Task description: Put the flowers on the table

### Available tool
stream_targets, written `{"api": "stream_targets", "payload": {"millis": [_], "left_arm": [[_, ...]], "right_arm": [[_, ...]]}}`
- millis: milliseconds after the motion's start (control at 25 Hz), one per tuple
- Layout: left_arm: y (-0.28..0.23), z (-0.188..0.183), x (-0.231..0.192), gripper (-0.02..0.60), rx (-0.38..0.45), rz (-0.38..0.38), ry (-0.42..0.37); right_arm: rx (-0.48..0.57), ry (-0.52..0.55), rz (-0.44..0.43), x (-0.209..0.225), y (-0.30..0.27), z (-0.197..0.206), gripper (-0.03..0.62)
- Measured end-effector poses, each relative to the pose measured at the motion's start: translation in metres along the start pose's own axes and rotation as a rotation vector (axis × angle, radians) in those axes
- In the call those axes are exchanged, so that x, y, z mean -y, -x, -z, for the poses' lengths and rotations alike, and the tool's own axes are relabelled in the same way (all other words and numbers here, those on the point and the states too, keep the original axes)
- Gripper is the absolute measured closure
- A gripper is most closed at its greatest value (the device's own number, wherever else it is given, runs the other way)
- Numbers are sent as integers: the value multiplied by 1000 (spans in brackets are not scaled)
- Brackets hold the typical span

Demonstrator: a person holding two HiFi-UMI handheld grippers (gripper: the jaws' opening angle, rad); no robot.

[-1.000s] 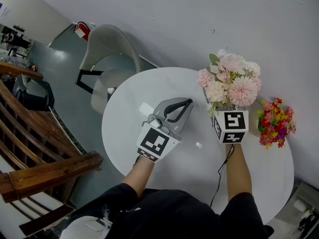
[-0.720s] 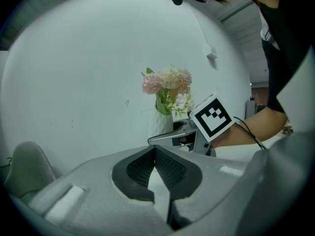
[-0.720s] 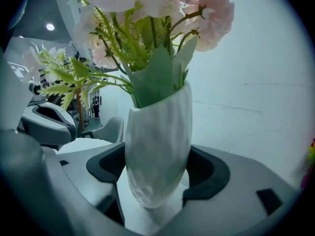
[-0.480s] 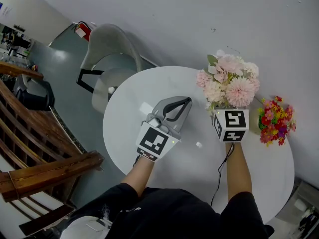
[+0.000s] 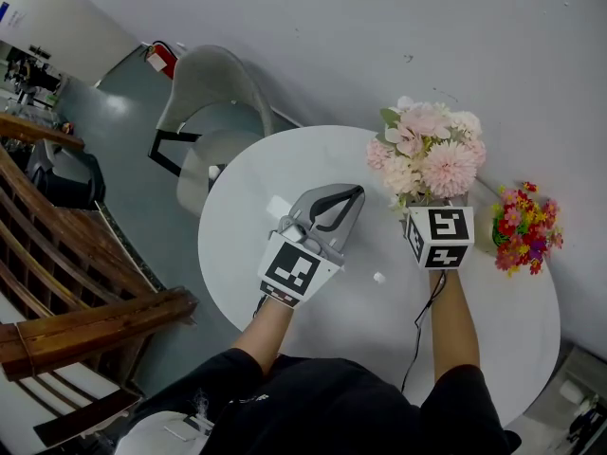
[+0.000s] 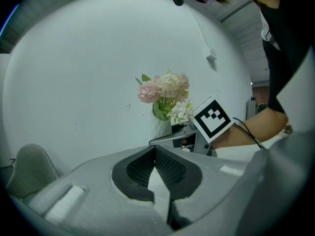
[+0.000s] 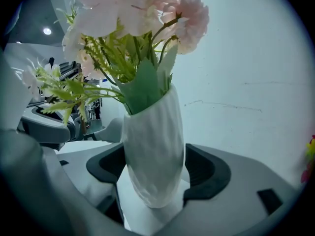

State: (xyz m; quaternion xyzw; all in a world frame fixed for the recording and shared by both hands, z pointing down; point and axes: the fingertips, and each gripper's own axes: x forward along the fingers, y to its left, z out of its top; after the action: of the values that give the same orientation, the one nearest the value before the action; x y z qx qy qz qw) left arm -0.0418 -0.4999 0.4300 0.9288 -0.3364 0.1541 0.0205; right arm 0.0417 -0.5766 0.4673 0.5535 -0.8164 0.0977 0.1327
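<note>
Right gripper (image 7: 153, 173), jaws clamped on vase (image 7: 150, 132), has nudged flowers (image 5: 425, 150) inward over surface (image 5: 285, 173), not set down yet; left gripper (image 6: 155, 156) jaws closed, empty.

The right gripper (image 5: 429, 207) meets the base of the pink flowers (image 5: 427, 150) at the round white table (image 5: 285, 159)'s far right, a multicoloured bouquet (image 5: 524, 227) just right. The left gripper (image 5: 351, 197) hovers mid-table.

The round table (image 5: 285, 159) is viewed steeply from overhead. The vase of pink flowers (image 7: 152, 151), common to all views, is framed close in the right gripper view, farther in the left.
</note>
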Motion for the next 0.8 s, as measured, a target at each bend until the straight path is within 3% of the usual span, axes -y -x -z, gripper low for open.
{"api": "stream_targets", "payload": {"millis": [800], "left_arm": [[15, -5, 8, 583, 8, -12, -8]], "right_arm": [[3, -38, -8, -7, 13, 4, 215]]}}
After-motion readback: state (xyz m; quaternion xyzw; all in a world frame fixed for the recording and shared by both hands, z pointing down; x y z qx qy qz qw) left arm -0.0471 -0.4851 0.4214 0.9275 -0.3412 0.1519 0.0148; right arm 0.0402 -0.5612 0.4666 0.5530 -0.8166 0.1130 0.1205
